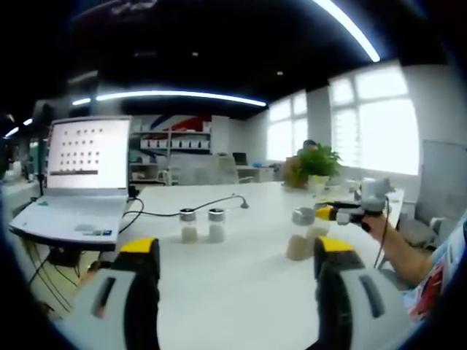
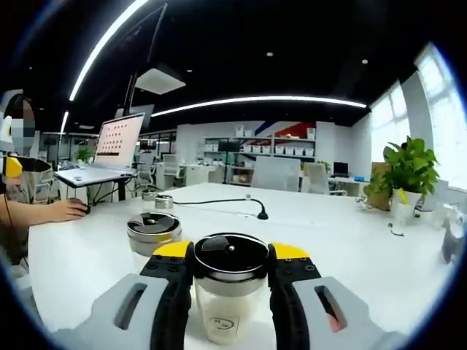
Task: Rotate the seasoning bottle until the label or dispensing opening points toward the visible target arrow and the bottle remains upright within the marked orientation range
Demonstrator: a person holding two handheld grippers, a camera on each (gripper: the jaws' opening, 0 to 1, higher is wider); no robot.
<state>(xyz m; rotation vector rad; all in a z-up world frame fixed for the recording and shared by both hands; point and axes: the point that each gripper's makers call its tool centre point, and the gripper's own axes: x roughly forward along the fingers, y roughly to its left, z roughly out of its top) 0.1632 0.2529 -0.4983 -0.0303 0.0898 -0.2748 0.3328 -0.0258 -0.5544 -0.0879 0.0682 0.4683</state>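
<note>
White counter (image 2: 336, 233) in an open office, strip lights overhead. Right gripper (image 2: 230, 270): yellow-tipped jaws closed on a clear seasoning bottle with a black-and-silver lid (image 2: 230, 281), upright, pale contents. Just beside it, a second silver-lidded jar (image 2: 153, 227); beyond, a black cable (image 2: 222, 203), potted green plant (image 2: 408, 171). Left gripper (image 1: 237, 255): jaws apart, empty, hovering over bare counter. Ahead: two small lidded jars (image 1: 202, 224), open white laptop (image 1: 76, 182).

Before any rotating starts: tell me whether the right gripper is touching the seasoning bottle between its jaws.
Touching. In the right gripper view, the right gripper has both yellow-tipped jaws pressed against the sides of the seasoning bottle just below its cap, no gap showing.
</note>
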